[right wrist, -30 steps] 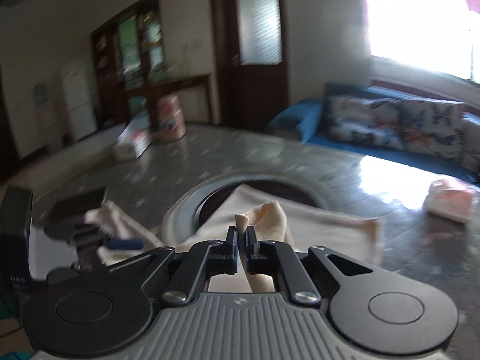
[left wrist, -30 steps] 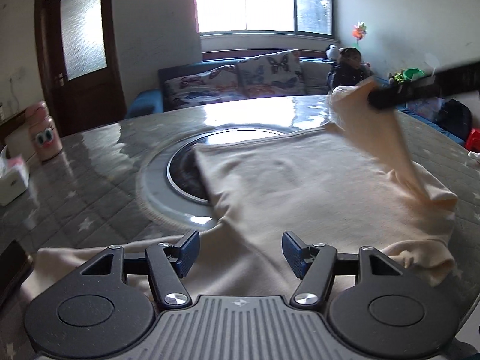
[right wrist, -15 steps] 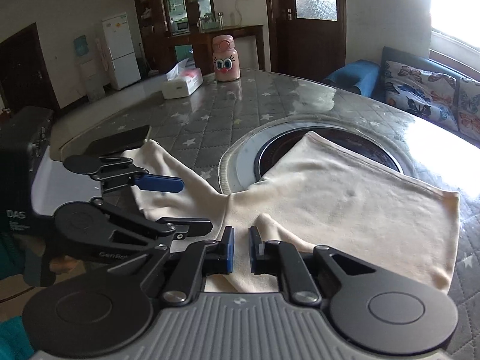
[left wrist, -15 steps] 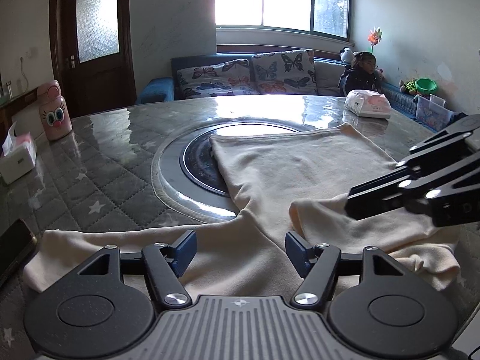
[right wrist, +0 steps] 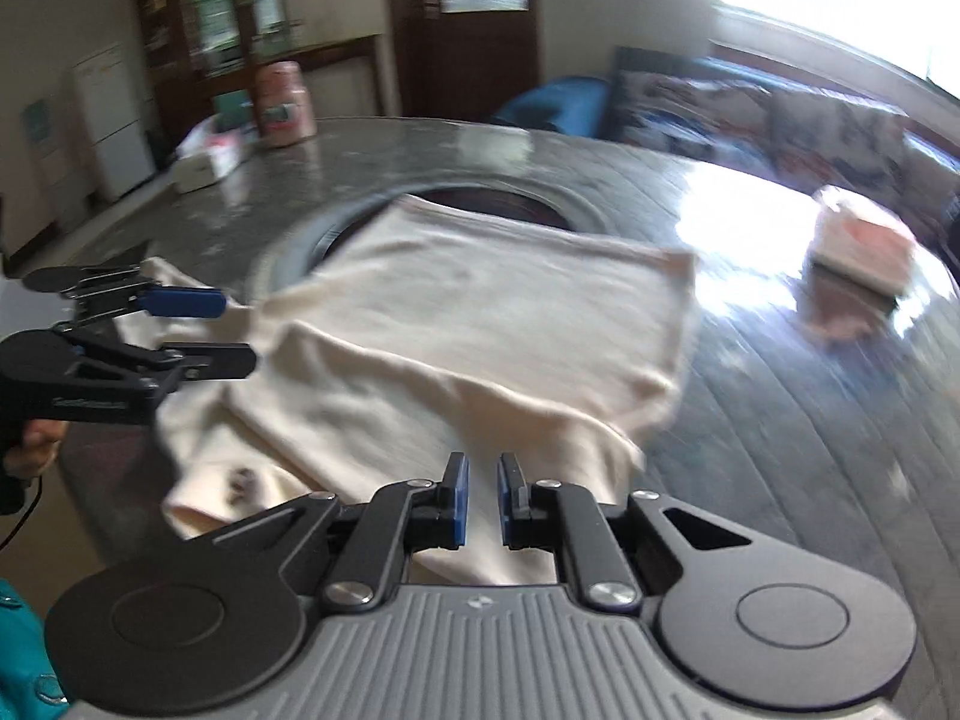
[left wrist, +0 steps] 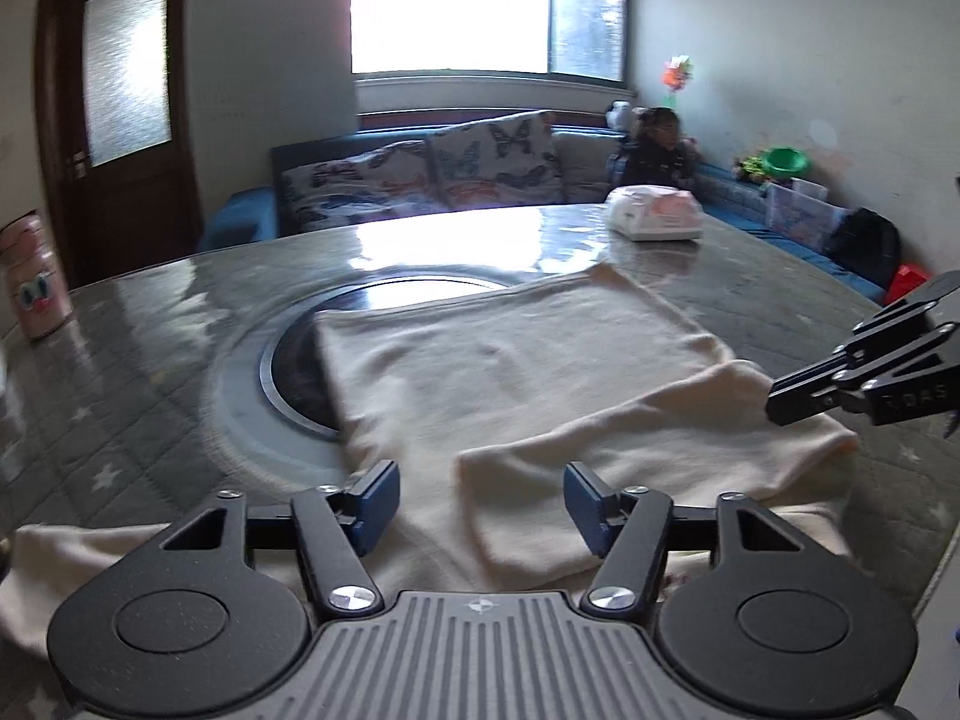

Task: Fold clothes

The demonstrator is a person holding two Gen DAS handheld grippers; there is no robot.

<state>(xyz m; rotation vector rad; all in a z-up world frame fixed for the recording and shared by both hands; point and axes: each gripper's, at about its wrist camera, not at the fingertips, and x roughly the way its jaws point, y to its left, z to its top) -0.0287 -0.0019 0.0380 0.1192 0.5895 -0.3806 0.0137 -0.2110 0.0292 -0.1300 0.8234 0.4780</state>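
The left gripper (left wrist: 477,495) was held wide open, nothing between its blue pads, hovering low over the near edge of the cream knit long-sleeved garment (left wrist: 510,372); contact with the cloth could not be confirmed. The right gripper (right wrist: 480,498) was parted by a narrow gap, released, with no fabric seen pinched; cloth lay just under and beyond its fingertips.

The garment was spread on the grey star-quilted round table (left wrist: 120,372), its far hem lying over the dark round inset ring (left wrist: 288,372) at the table's centre. One sleeve (left wrist: 630,456) was seen folded across the garment's body, right of the ring; the other sleeve (left wrist: 72,546) was left stretched out on the near left side of the ring. Folding was judged partly done.

Risks, as judged: the folded sleeve could slide back or bunch if dragged by a gripper passing close, since loose knit catches easily. The unfolded sleeve, if pinched through two layers, could pull the body askew off the ring. A white tissue pack (left wrist: 654,216) sat well beyond the ring, and a pink cartoon-faced flask (left wrist: 30,282) far left of it; neither was judged in the way.
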